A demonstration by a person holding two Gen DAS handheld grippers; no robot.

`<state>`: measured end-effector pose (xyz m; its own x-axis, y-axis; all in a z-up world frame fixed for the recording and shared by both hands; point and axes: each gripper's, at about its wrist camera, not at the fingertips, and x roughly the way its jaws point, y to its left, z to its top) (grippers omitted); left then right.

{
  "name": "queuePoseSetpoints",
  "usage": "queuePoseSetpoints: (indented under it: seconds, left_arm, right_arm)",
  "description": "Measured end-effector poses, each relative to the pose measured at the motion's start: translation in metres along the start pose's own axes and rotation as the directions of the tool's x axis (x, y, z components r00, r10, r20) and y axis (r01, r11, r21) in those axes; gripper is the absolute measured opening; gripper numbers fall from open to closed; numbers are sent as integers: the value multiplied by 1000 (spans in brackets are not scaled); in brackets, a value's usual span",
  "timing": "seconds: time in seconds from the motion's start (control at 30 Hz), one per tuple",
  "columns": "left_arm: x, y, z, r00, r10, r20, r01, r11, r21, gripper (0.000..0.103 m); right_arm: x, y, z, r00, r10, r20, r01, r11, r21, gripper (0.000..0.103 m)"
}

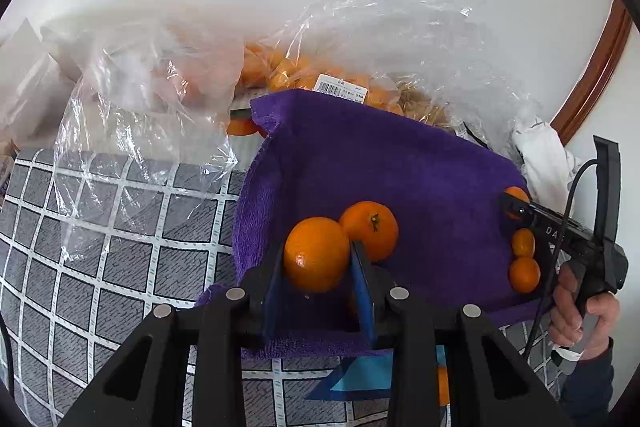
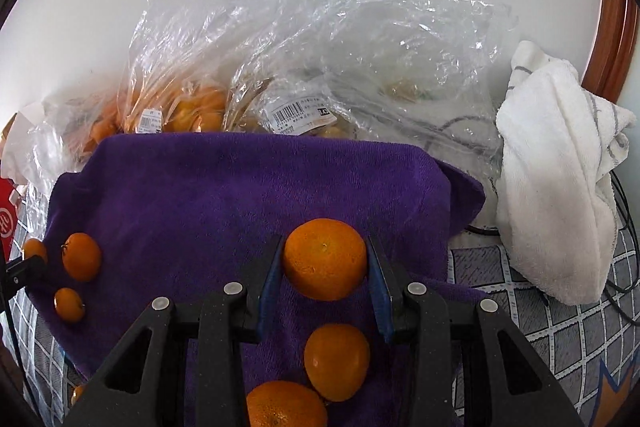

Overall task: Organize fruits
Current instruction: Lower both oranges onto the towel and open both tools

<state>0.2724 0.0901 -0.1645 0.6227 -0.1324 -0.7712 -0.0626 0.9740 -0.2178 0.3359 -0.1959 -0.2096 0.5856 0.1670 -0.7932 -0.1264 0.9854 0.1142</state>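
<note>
I count five oranges out on the purple towel (image 2: 224, 187); left gripper (image 1: 318, 259) clamps one orange (image 1: 316, 253), right gripper (image 2: 325, 259) another (image 2: 325, 259) (bags (image 2: 280, 67) far side hold plenty more).

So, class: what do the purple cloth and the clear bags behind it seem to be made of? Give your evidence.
The purple cloth looks like plush microfibre or terry: matte, fuzzy pile, soft folds. The clear bags look like thin plastic film: transparent, crinkled, with glossy highlights and a stuck-on barcode label.
</note>
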Motion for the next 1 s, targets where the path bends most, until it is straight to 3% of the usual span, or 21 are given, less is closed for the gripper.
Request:
queuePoseSetpoints:
  seconds: [0.47, 0.67, 0.8, 1.0]
  left_arm:
    - [15, -12, 3, 995, 98, -29, -98, 995, 15, 31]
    - [28, -19, 0, 991, 121, -52, -119, 992, 35, 31]
    - [29, -20, 0, 990, 134, -48, -132, 990, 44, 31]
    - [30, -21, -3, 990, 139, -24, -138, 989, 47, 31]
  right_arm:
    - [8, 0, -1, 999, -9, -47, 10, 1000, 12, 40]
    - [-3, 4, 0, 1000, -23, -10, 23, 1000, 11, 43]
    - [-21, 6, 2, 999, -25, 27, 25, 1000, 5, 52]
    - [-45, 8, -12, 997, -62, 55, 63, 998, -14, 52]
